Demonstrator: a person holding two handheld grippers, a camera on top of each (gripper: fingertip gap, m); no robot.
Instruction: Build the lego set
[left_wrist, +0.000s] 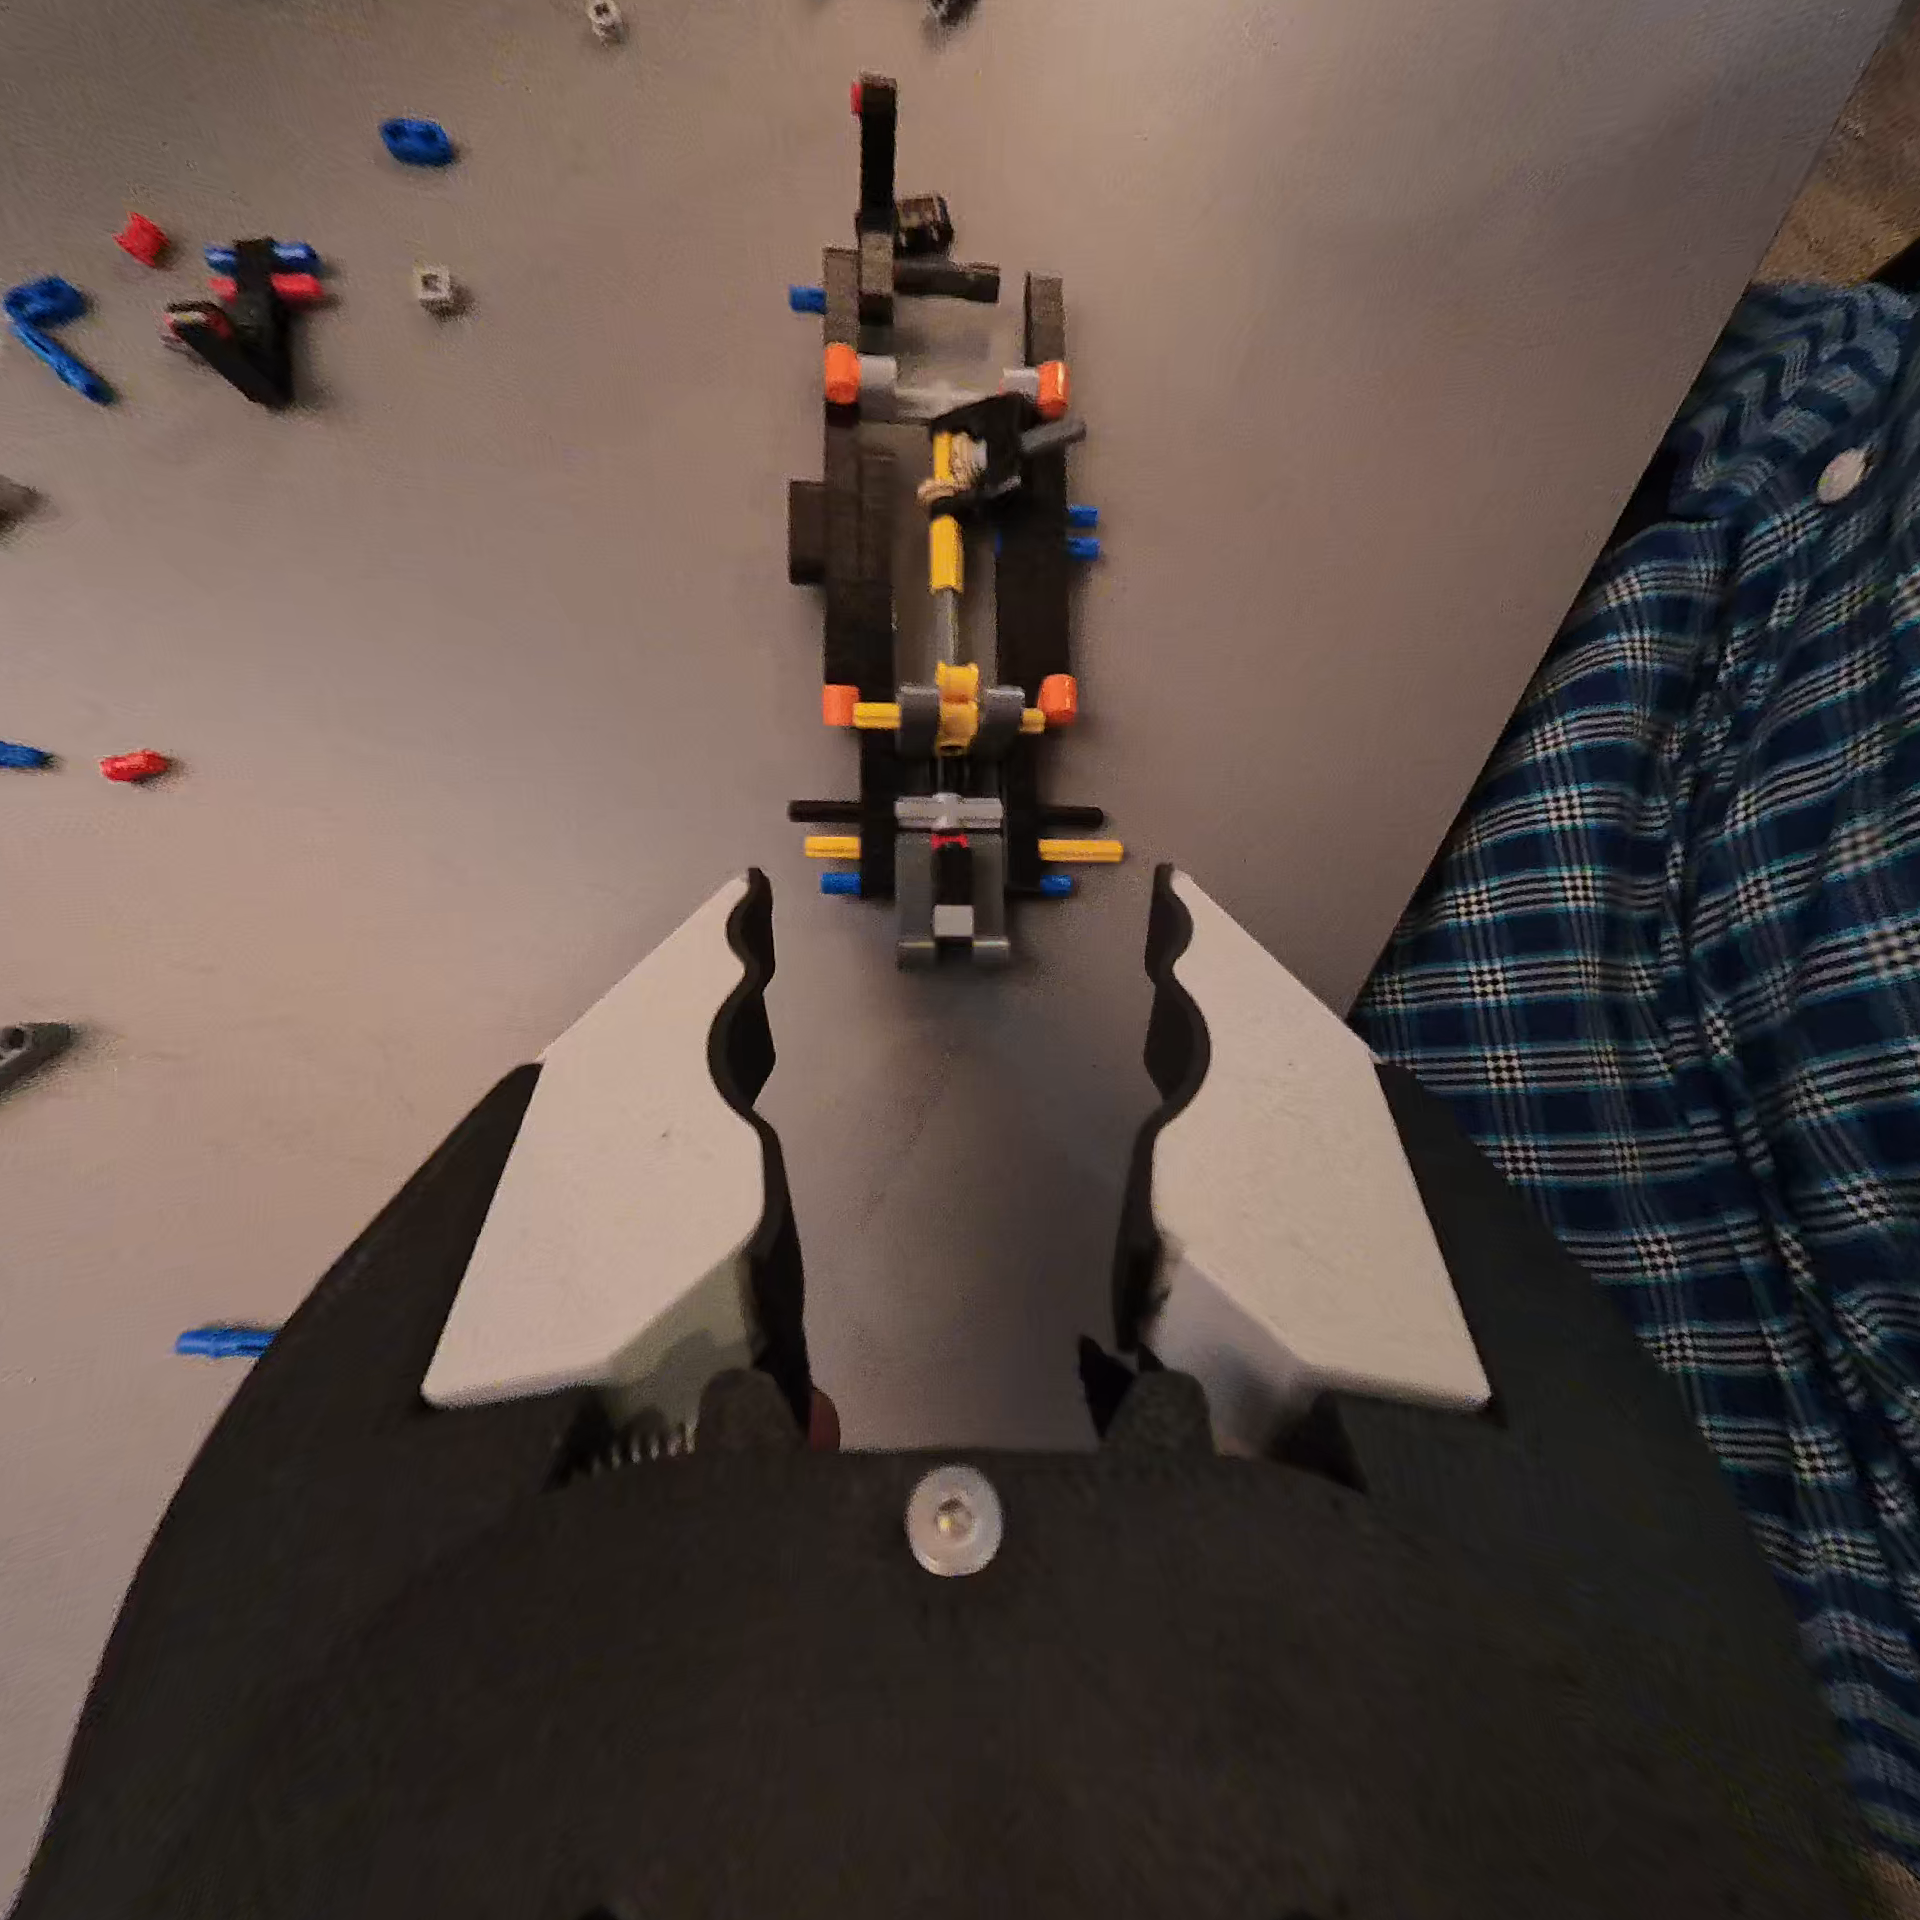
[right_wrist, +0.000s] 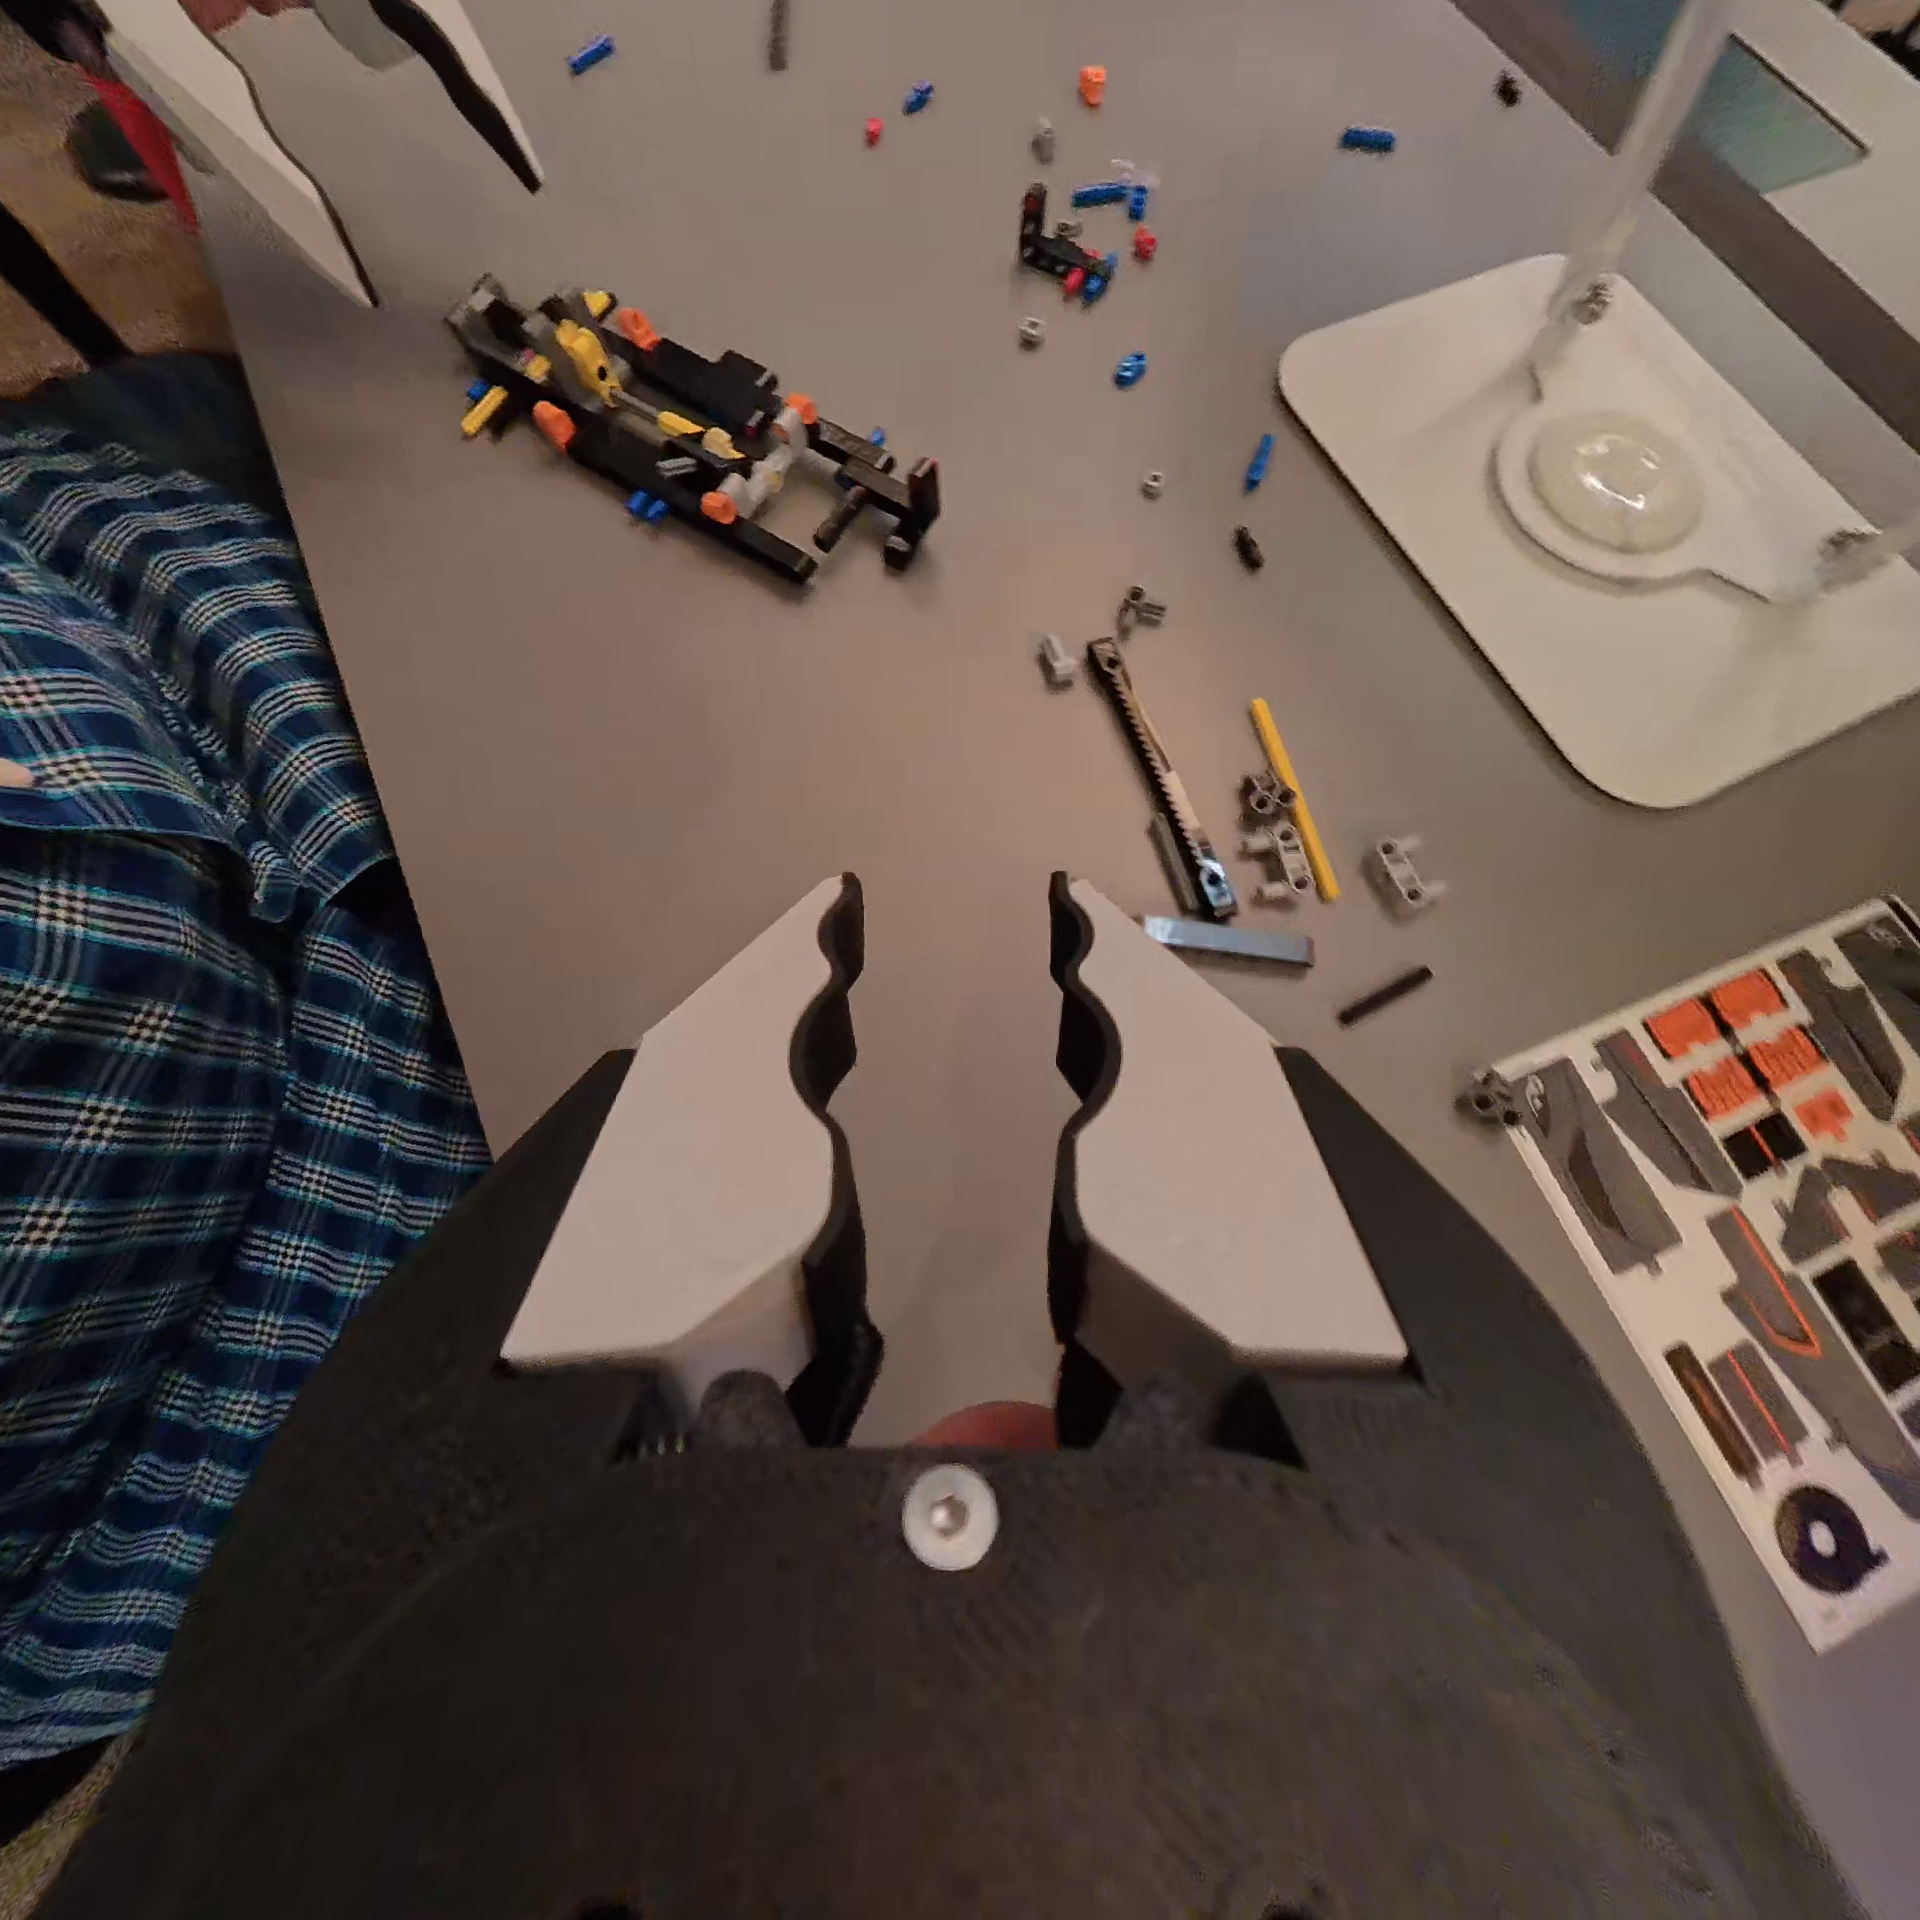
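Our left tool (left_wrist: 958, 883) hangs wide open over the grey bench (left_wrist: 416, 831) with nothing between its 2 fingers, its tips just short of the near end of the half-built lego chassis (left_wrist: 940, 582). We see that chassis lying flat and lengthwise ahead of it, a long black frame with a yellow shaft down the middle, orange caps at 4 corners and blue and yellow pins sticking out at the sides. Loose red and blue pieces and a small black sub-assembly (left_wrist: 249, 312) lie well apart to its left. Our right tool (right_wrist: 954, 883) is also parted, more narrowly, and holds nothing; it hovers over bare bench well clear of the chassis (right_wrist: 686, 426). To its right we find a black toothed rack (right_wrist: 1153, 769), a yellow axle (right_wrist: 1294, 795), several grey connectors and a sticker sheet (right_wrist: 1745, 1226); a white lamp base (right_wrist: 1455, 623) sits beyond. Plaid cloth (right_wrist: 156, 935) borders the bench edge.
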